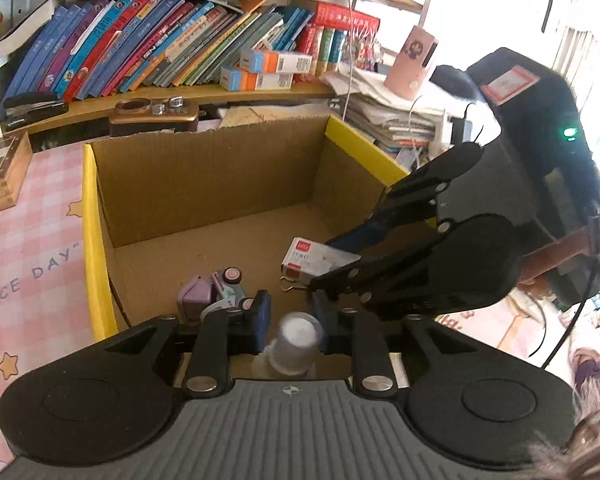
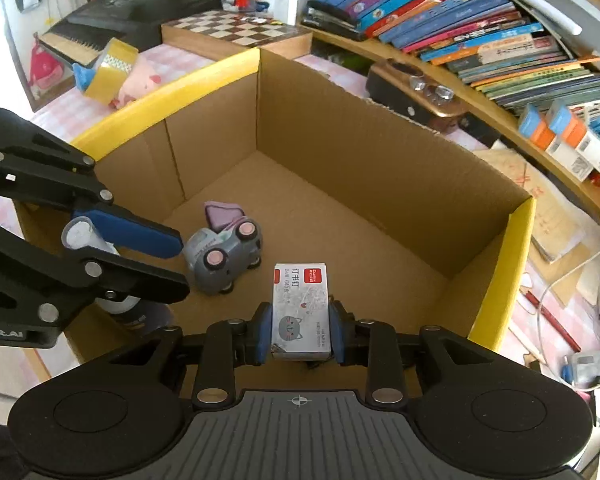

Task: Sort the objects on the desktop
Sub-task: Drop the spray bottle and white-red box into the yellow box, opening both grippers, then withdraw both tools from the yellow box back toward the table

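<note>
An open cardboard box with yellow rims sits on the pink desk mat. A grey toy car with pink wheels lies on its floor. My left gripper is shut on a clear white-capped bottle, held over the box's near edge. My right gripper is shut on a staple box with a cat picture, held low inside the cardboard box. The right gripper also shows in the left wrist view.
A shelf of books runs behind the cardboard box. A chessboard case, a tape roll, a stapler and stacked papers surround it. A black device with a green light stands at right.
</note>
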`<state>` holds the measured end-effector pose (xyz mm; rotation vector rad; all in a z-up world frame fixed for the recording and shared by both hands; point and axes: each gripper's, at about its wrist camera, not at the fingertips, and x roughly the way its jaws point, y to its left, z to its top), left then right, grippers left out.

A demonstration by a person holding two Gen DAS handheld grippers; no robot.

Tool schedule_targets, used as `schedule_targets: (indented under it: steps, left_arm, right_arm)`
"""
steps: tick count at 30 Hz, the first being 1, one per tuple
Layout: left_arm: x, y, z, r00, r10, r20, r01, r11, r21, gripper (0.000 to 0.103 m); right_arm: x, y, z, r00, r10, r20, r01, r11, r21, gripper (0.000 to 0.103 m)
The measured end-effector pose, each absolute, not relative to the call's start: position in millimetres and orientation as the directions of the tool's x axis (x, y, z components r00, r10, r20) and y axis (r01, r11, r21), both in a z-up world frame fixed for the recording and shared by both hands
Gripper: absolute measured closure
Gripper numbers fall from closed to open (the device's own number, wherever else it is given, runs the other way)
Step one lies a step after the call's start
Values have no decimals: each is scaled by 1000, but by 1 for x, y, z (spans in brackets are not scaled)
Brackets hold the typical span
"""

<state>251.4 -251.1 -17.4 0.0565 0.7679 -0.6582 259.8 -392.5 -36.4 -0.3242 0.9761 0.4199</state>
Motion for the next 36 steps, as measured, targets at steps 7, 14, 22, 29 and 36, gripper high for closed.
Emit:
schedule_targets:
  steps: [7, 14, 22, 29, 36]
  left_arm:
    - [237, -243, 4, 605, -539, -586, 553, 814, -177, 27]
    - [216, -225, 29, 671, -539, -509, 530, 829, -179, 18]
    - [181, -201, 43, 728, -522, -445, 484, 851, -206, 6]
    - [152, -183, 43, 754, -500, -426, 447, 865, -226, 3]
    - [126, -159, 35, 769, -468, -435, 403, 884, -239, 1]
  right_arm:
    - [251, -398, -31, 531, 205, -822, -425, 904, -49, 70]
    - [217, -407, -6, 671, 181, -719, -261, 965, 0, 47]
    - [165, -411, 16, 816, 18, -577, -20, 1000, 4, 19]
    - [125, -403, 17, 844, -79, -530, 104, 994, 18, 12]
    - [93, -378, 9, 829, -144, -540, 195, 980, 38, 9]
